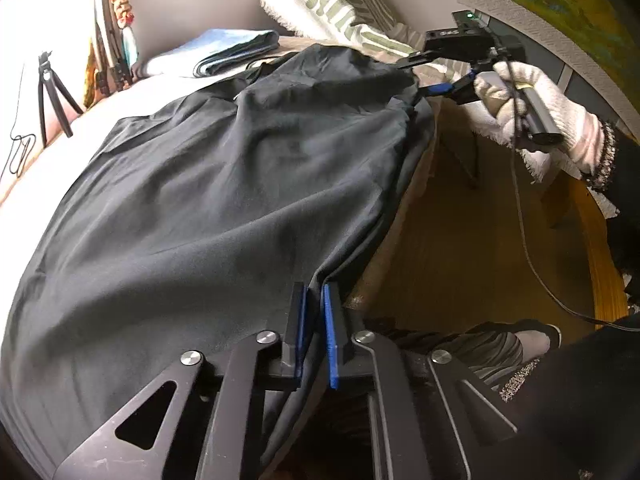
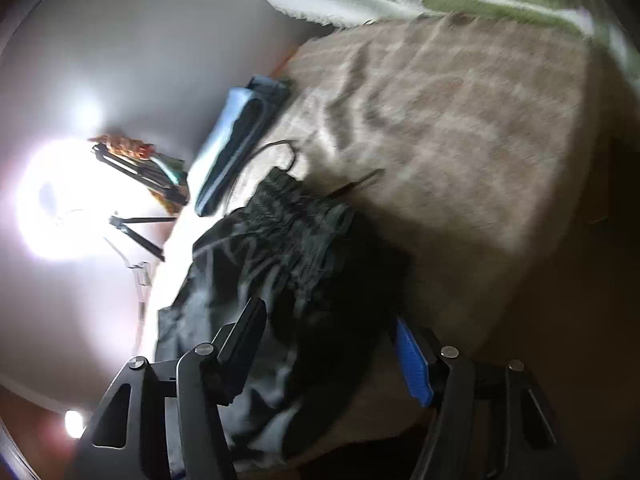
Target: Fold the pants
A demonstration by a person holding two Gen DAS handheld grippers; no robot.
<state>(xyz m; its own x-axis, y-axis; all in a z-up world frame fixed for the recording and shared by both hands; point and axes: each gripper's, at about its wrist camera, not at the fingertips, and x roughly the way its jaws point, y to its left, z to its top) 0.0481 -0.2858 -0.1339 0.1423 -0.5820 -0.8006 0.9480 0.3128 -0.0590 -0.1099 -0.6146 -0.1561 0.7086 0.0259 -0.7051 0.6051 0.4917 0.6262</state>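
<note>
Dark grey pants (image 1: 224,184) lie spread over a beige bed cover (image 2: 460,140). At the near hem my left gripper (image 1: 315,296) is shut, a fold of the cloth pinched between its blue pads. At the far end a white-gloved hand (image 1: 532,96) holds my right gripper (image 1: 414,78) against the pants' edge. In the right wrist view the right gripper (image 2: 328,316) stands open, its fingers wide apart on either side of the bunched cloth without pressing it. The gathered elastic waistband (image 2: 300,220) with its drawstring lies just ahead of them.
A folded blue towel (image 1: 224,50) lies beyond the pants near the wall. A green-striped throw (image 1: 320,4) sits at the head of the bed. Tripods (image 1: 52,92) stand at the left. The bed edge drops to a wooden floor (image 1: 460,240) on the right.
</note>
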